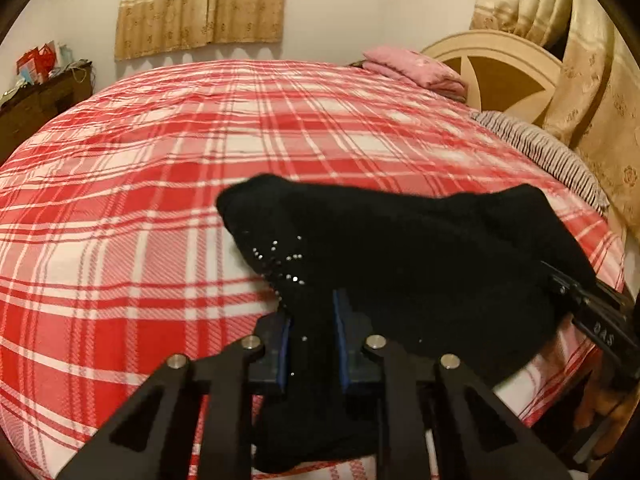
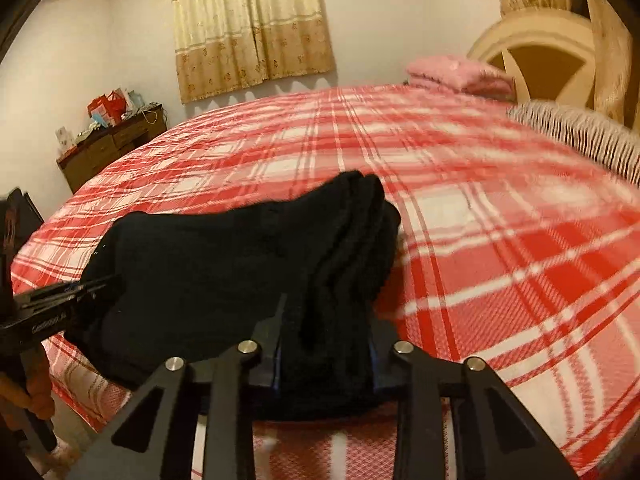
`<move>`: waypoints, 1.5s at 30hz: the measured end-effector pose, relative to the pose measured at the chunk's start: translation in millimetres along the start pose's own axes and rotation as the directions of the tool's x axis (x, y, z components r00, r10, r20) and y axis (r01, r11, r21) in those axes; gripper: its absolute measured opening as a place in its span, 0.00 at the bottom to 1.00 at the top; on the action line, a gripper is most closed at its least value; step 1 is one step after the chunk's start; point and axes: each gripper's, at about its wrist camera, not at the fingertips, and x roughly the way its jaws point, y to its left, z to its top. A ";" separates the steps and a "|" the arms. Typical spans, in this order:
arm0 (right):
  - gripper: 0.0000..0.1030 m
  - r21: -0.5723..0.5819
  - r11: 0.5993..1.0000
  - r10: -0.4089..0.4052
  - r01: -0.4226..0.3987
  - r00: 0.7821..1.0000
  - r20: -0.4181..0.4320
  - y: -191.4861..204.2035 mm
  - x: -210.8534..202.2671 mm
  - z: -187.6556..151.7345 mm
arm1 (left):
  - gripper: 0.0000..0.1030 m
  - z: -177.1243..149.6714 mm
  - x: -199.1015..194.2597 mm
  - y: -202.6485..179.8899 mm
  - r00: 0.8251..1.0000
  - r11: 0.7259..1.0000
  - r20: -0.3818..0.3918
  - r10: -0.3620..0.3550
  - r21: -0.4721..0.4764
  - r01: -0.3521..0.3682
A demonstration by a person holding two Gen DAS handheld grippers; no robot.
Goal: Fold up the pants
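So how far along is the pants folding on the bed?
Mostly done: the pants are already a thick stack of layers. In hand: the left gripper and right gripper each clamp an end, over the bed. Left: set it down flat and let go.

Matt black knit pants (image 1: 400, 248) lie on a woven plaid cloth bedspread (image 1: 140, 200).

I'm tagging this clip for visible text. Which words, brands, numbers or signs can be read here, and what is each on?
"DAS": white letters on the black body of the right tool, read from the left wrist view.
White lettering on the left tool in the right wrist view: too blurred to read.
Red gift bags on the dresser: print too small to read.
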 end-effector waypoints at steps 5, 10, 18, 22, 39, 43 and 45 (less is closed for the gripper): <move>0.27 -0.055 0.996 0.070 -0.066 0.995 0.074 32.5 -21.3 31.7 | 0.15 19.4 -17.1 16.3 0.998 0.999 0.055 -0.008 -0.036 0.010; 0.27 -0.157 0.976 0.174 -0.154 0.977 0.123 95.8 -18.5 69.2 | 0.14 45.9 -48.2 47.5 0.979 0.995 0.181 0.096 -0.041 -0.090; 0.27 -0.202 0.909 0.399 -0.365 0.902 0.164 213.3 48.9 125.8 | 0.14 81.5 -89.1 162.0 0.880 0.923 0.280 0.385 -0.145 -0.357; 0.27 -0.221 0.887 0.439 -0.407 0.890 0.125 268.5 106.1 134.5 | 0.14 88.0 -84.7 214.8 0.810 0.852 0.264 0.524 -0.162 -0.499; 0.58 -0.122 0.923 0.346 -0.365 0.926 -0.153 307.1 225.9 105.6 | 0.67 43.4 5.0 314.0 0.758 0.733 0.001 0.652 -0.258 -0.630; 0.59 -0.091 0.927 0.353 -0.365 0.927 -0.126 300.7 209.4 104.9 | 0.72 37.4 -4.9 319.1 0.775 0.739 0.002 0.632 -0.303 -0.602; 0.59 -0.055 0.943 0.327 -0.329 0.944 -0.040 289.5 184.1 100.5 | 0.75 35.2 -6.2 321.9 0.785 0.743 0.002 0.619 -0.324 -0.585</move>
